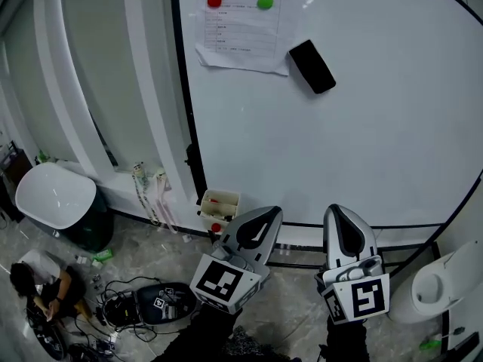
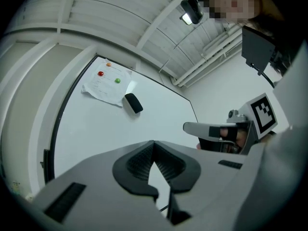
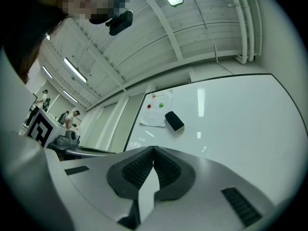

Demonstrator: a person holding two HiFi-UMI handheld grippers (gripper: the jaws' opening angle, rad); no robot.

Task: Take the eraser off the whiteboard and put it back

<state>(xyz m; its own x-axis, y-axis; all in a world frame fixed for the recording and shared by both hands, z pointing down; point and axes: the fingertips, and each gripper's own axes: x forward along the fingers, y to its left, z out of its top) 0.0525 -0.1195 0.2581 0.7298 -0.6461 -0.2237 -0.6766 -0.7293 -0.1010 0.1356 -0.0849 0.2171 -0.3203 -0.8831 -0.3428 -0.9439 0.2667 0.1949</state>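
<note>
Eraser (image 1: pixel 312 65) is sitting on the whiteboard (image 1: pixel 339 149), black and tilted, its upper end just beside the lower right corner of a paper sheet (image 1: pixel 243 21) that a red magnet (image 1: pixel 214 1) and a green magnet (image 1: pixel 265 1) are pinning up. I am holding the left gripper (image 1: pixel 268 212) and the right gripper (image 1: pixel 337 211) low, by the board's bottom edge, both well apart from the eraser. In the head view it is lying high above them, between their two lines. Both grippers are pointing up toward the board. Each one's jaws are pressing together at the tips, and neither is gripping anything.
</note>
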